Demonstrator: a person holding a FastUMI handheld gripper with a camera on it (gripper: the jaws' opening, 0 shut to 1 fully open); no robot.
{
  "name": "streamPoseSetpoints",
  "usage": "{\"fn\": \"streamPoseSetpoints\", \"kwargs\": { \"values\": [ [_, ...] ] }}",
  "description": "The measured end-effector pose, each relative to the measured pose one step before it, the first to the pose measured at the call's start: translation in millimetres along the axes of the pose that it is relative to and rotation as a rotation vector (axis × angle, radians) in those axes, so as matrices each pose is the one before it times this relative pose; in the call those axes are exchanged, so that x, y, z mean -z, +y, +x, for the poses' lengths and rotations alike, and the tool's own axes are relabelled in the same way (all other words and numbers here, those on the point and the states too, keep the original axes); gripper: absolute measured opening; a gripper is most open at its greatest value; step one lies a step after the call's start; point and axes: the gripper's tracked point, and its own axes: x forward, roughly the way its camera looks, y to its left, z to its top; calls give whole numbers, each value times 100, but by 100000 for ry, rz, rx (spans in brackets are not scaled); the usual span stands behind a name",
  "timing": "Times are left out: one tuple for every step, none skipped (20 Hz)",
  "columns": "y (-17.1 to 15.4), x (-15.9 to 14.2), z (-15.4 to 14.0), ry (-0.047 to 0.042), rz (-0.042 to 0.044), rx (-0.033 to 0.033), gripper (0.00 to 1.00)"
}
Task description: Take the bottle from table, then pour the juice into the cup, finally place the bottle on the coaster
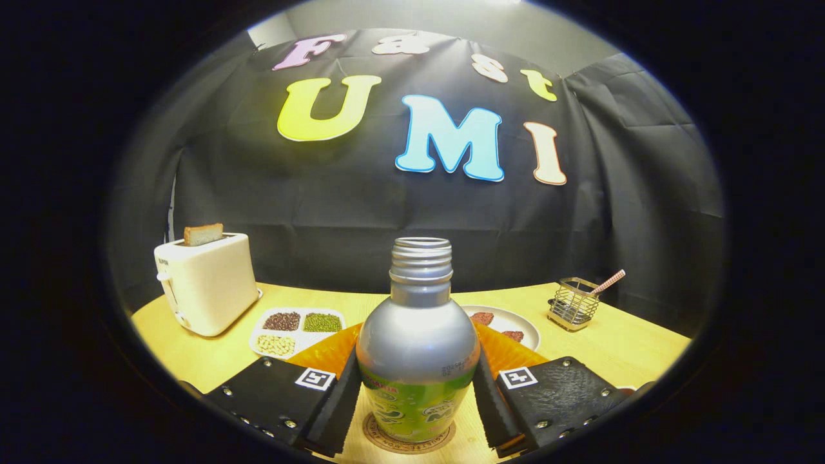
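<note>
Two fingers of the gripper (pixel 417 393) flank the bottle (pixel 417 351), one pad against each side of its body, clasping it. Bottle stands upright, uncapped, on the round coaster (pixel 408 441) between the fingers. Beyond it lies an orange cloth (pixel 329 351). Wooden table (pixel 619 341) also carries a toaster (pixel 207 283) with bread, a divided tray (pixel 296 330), a plate (pixel 509 322) and a wire holder (pixel 573 303).

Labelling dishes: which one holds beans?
The white compartment tray beside the cream toaster, beyond the tongs gripping the silver bottle; the round plate holds reddish pieces.
</note>
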Motion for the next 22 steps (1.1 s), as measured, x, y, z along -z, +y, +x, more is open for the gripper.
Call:
{"fn": "streamPoseSetpoints", "kwargs": {
  "values": [
    [29, 281, 130, 419, 764, -235, 78],
    [-90, 358, -36, 471, 1330, -253, 78],
    [82, 218, -3, 175, 1754, -702, 78],
    [47, 140, 37, -147, 1419, -273, 78],
    [-7, 97, 50, -12, 864, -84, 78],
    [-116, 351, 70, 90, 546, 133, 78],
    [21, -115, -122, -1324, 196, -44, 78],
    [28, 125, 91, -575, -426, -15, 78],
    [198, -81, -117, -913, -534, -244, 78],
    [36, -2, -54, -336, -834, -17, 78],
    [178, -143, -31, -1203, -437, -438, 78],
    [198, 133, 6, 209, -247, -475, 78],
    [-116, 4, -127, 491, -983, 221, 79],
    [163, -289, -275, -179, 15, -1093, 82],
    [482, -828, -514, -1709, 5, -2156, 84],
    [320, -815, -41, -1838, -730, -1464, 89],
    [200, -1114, -615, -1806, -1551, -520, 94],
    [-143, -1178, -575, -1420, -2153, -52, 99],
    [-16, -1471, -696, -1885, -2363, -15, 99],
    [-9, -1500, -669, -1657, -1969, -536, 99],
    [110, -1813, -757, -1612, -1184, -1001, 99],
    [68, -1802, -786, -1365, -502, -1141, 98]
  ]
}}
